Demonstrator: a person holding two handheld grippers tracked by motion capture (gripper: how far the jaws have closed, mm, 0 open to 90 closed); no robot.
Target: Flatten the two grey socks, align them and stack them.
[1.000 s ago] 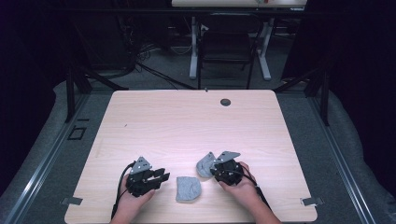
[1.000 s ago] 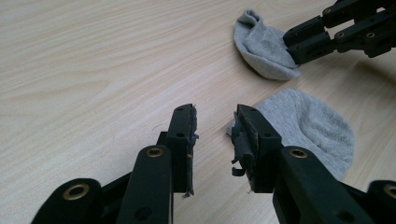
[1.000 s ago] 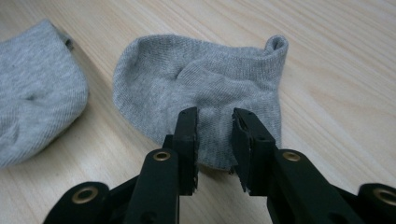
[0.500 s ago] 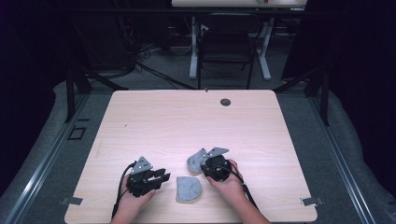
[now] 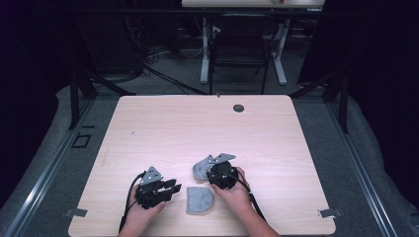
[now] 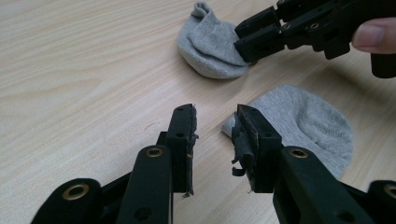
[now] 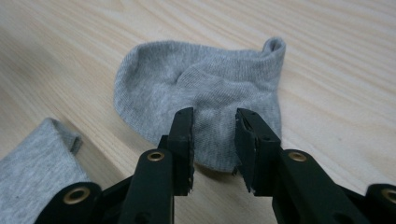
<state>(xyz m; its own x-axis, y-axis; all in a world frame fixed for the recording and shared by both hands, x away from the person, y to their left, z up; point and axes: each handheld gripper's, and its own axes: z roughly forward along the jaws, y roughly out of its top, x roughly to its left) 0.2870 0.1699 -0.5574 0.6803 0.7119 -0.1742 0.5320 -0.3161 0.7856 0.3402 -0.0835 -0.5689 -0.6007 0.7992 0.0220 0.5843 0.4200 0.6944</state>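
High view: right gripper (image 5: 210,169) fingers newly wider.

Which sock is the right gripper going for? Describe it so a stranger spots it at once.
Look at the near edge of the wooden table, between the person's two hands. Two grey ankle socks lie there; the one meant is the farther sock, right at the tips of the right gripper. Unlike the nearer sock, it has a small upturned cuff.

Near sock (image 7: 32,163) cut off at right gripper view's left edge.
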